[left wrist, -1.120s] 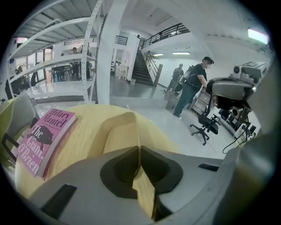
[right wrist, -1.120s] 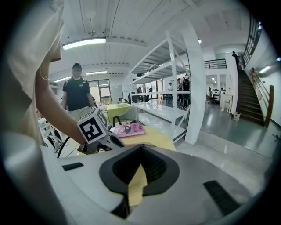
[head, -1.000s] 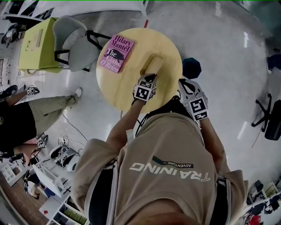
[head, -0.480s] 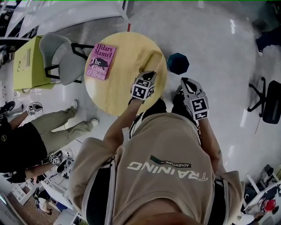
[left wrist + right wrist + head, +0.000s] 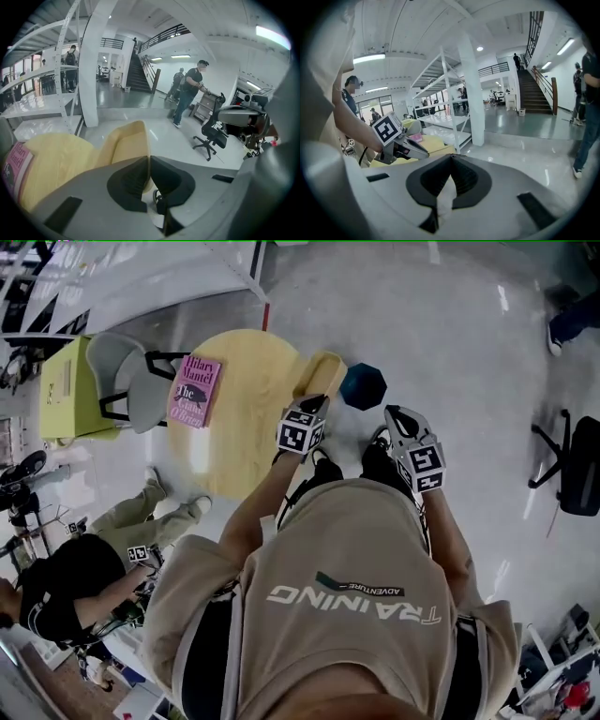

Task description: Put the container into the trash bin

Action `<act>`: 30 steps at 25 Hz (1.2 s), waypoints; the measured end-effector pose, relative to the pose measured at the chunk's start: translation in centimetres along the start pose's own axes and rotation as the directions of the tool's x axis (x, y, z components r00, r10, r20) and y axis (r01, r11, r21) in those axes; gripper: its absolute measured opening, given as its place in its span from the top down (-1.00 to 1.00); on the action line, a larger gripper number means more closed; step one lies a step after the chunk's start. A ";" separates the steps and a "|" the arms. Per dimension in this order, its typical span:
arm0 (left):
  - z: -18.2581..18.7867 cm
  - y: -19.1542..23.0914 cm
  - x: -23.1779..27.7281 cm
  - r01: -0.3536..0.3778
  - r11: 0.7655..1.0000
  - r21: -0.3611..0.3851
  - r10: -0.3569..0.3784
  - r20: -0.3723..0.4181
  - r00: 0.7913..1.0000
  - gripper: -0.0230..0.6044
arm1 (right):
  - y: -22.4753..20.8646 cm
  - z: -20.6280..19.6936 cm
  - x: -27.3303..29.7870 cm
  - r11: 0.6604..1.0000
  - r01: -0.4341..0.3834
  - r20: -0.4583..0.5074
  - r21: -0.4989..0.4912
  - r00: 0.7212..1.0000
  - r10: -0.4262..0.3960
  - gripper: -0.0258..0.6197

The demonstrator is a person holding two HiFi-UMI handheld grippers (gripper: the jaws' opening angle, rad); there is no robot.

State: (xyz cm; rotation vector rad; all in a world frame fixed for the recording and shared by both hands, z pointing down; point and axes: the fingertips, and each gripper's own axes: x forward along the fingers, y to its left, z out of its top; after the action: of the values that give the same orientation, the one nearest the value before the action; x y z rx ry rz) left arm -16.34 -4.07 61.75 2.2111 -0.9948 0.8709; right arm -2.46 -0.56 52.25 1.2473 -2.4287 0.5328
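Observation:
The container (image 5: 319, 374) is a pale yellow open tray. It hangs past the right edge of the round table (image 5: 239, 442), held up off the wood. My left gripper (image 5: 316, 405) is shut on the tray's near rim. In the left gripper view the container (image 5: 123, 144) rises tilted, its thin wall pinched between the jaws of the left gripper (image 5: 148, 161). The dark teal trash bin (image 5: 363, 385) stands on the floor just right of the tray. My right gripper (image 5: 397, 418) is shut and empty, near the bin. The right gripper view shows its tips (image 5: 450, 158) closed, with nothing between them.
A pink book (image 5: 191, 390) lies on the table's left side. A grey chair (image 5: 131, 381) and a yellow-green box (image 5: 67, 382) stand to the left. A person (image 5: 80, 573) crouches at lower left. A black office chair (image 5: 574, 460) stands far right.
The container has left the tabletop, and the left gripper has carried it right, past the table's edge, closer to the trash bin. The right gripper has kept its place beside the body.

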 end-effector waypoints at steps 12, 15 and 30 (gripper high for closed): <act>5.1 -7.0 7.8 0.021 1.000 0.000 -0.021 -0.034 0.999 0.85 | -8.7 -3.1 -3.1 0.998 -0.015 -0.037 0.064 0.999 0.017 0.93; 4.9 -7.9 9.5 0.045 0.999 -0.002 -0.045 -0.056 0.997 0.85 | -9.8 -4.1 -3.8 0.999 0.004 -0.065 0.053 0.998 -0.001 0.92; -2.1 -3.8 19.8 0.015 0.995 -0.099 -0.036 -0.216 0.976 0.85 | -10.7 -12.3 1.6 0.992 -0.120 -0.259 0.027 0.958 0.123 0.92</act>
State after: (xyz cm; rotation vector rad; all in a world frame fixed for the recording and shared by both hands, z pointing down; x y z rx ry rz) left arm -3.78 -8.97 76.93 1.9938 -0.8832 1.0075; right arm 7.22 -1.47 65.39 0.9676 -2.2907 0.6988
